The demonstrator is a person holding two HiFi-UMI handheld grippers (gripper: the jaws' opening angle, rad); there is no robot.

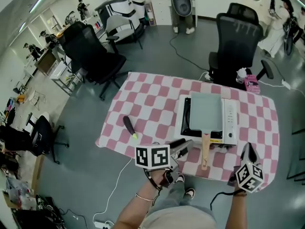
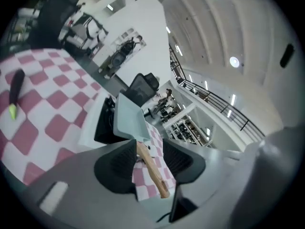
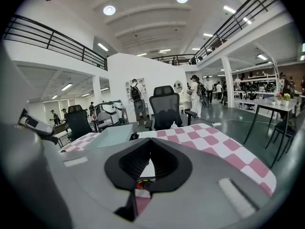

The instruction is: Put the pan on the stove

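Observation:
A square grey-green pan (image 1: 206, 112) sits on the white tabletop stove (image 1: 230, 120), with its wooden handle (image 1: 205, 151) pointing at the table's near edge. My left gripper (image 1: 183, 146) hangs just left of the handle, near that edge. In the left gripper view its jaws (image 2: 150, 149) stand open; the handle (image 2: 152, 168) shows beyond the gap, untouched, with the pan (image 2: 128, 120) and stove (image 2: 102, 123) behind. My right gripper (image 1: 248, 149) hovers at the near right corner, right of the stove. Its jaws (image 3: 149, 144) meet at the tips, empty, and the pan (image 3: 112, 136) lies ahead to the left.
A black tool with a yellow-green tip (image 1: 129, 127) lies on the checked cloth (image 1: 152, 99) left of the stove. A pink pack and a small bottle (image 1: 249, 80) stand at the far right corner. Black office chairs (image 1: 233, 37) (image 1: 93, 56) stand behind the table.

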